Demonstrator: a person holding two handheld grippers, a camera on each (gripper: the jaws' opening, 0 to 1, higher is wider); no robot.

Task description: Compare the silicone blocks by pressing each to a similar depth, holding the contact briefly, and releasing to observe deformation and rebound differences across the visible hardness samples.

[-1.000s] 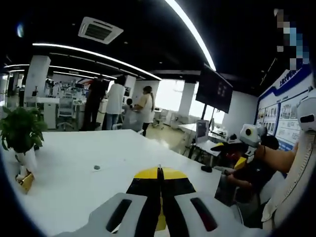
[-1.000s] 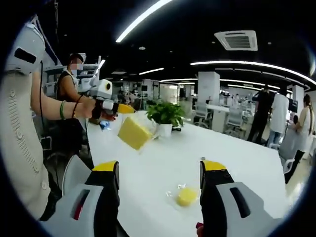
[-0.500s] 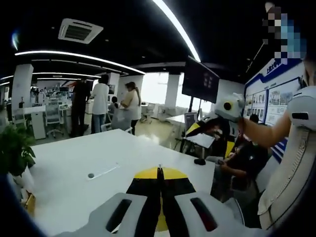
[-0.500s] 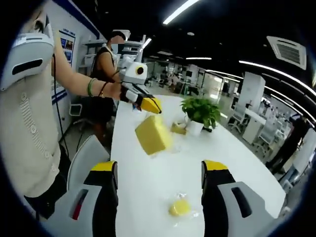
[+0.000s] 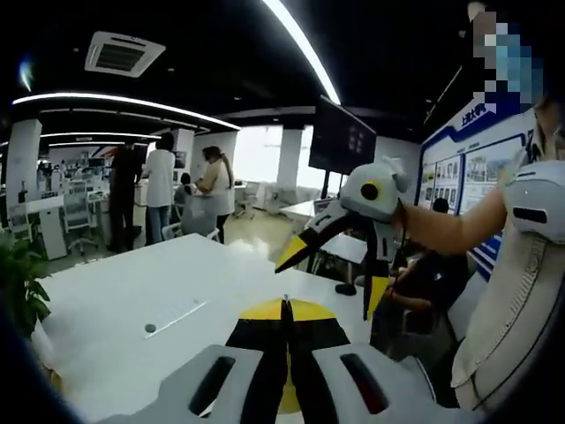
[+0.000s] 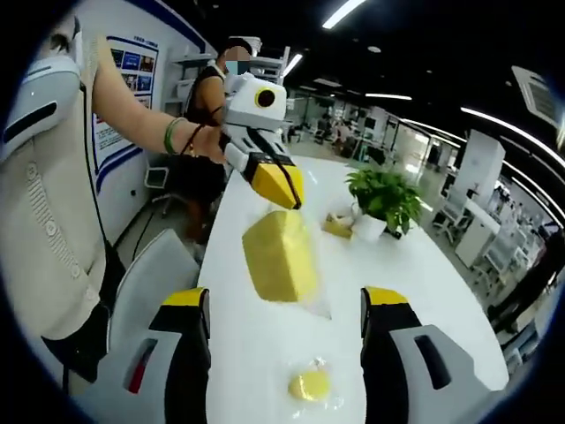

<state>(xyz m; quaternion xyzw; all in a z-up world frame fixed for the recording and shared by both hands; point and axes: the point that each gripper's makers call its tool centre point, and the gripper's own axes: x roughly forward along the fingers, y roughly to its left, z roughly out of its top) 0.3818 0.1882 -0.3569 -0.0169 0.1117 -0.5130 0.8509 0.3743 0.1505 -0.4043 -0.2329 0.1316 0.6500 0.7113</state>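
Yellow block (image 6: 279, 256), small yellow round sample (image 6: 309, 385), white table (image 6: 265, 344), green plant (image 6: 386, 196).

The right gripper (image 5: 328, 269) and left gripper (image 6: 281, 190) have drawn closer together above the yellow block (image 6: 279, 256).

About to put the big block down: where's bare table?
In the right gripper view, bare white table runs between the right claw's open jaws, short of the small yellow piece. More lies beyond the block, toward the far right edge. It is crowded around the plant, and under the left claw above the block.
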